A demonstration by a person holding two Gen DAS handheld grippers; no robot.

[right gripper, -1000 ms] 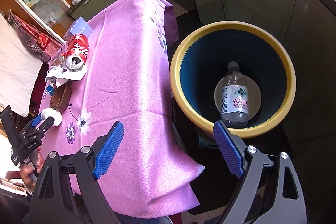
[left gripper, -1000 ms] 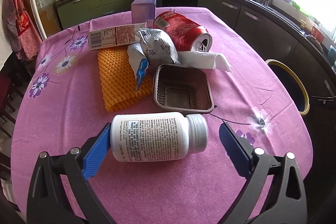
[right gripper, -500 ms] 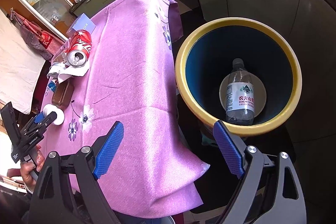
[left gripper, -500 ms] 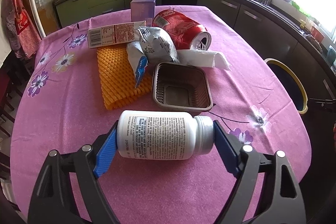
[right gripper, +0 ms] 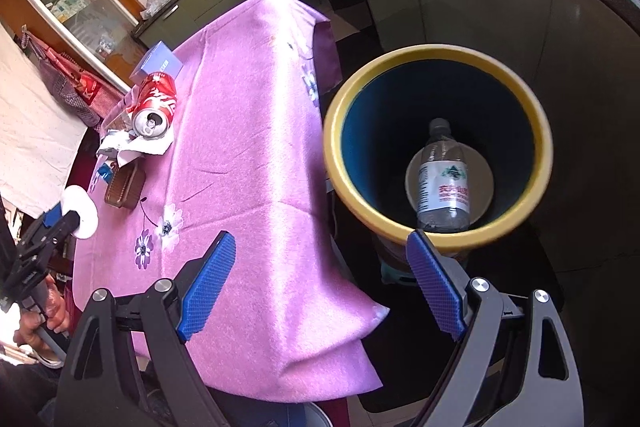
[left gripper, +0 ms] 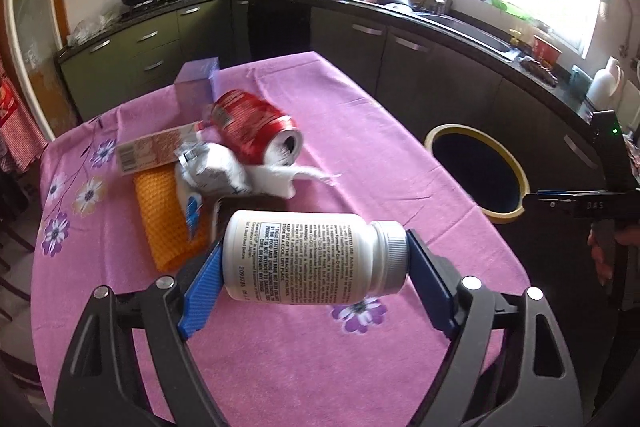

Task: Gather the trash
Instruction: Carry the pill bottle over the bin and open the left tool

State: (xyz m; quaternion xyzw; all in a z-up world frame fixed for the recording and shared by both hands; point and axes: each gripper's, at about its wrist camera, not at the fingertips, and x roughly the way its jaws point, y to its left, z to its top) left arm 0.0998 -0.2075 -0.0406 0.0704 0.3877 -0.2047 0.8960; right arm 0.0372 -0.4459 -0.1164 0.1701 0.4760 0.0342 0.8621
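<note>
My left gripper [left gripper: 314,273] is shut on a white pill bottle [left gripper: 308,257], held sideways end to end and lifted above the pink tablecloth [left gripper: 360,367]. In the right wrist view the bottle's white base [right gripper: 80,211] shows at the far left in that gripper. Behind it lies a trash pile: a red soda can [left gripper: 252,129], a crumpled grey wrapper [left gripper: 216,171], a white tissue [left gripper: 288,177], an orange mesh sheet [left gripper: 164,223] and a flat carton [left gripper: 156,149]. My right gripper [right gripper: 320,283] stands open and empty beside the yellow-rimmed bin [right gripper: 340,163], which holds a clear water bottle [right gripper: 442,183].
A purple box [left gripper: 198,83] stands at the table's far end, and a brown plastic tray [right gripper: 124,185] sits near the pile. Dark kitchen cabinets [left gripper: 420,67] run behind and to the right of the table. The bin [left gripper: 476,173] stands on the floor off the table's right edge.
The left jaws closed onto the pill bottle, then lifted it off the cloth, with the view tipping up. The right gripper drifted slightly, so the bin sits further right in its view.
</note>
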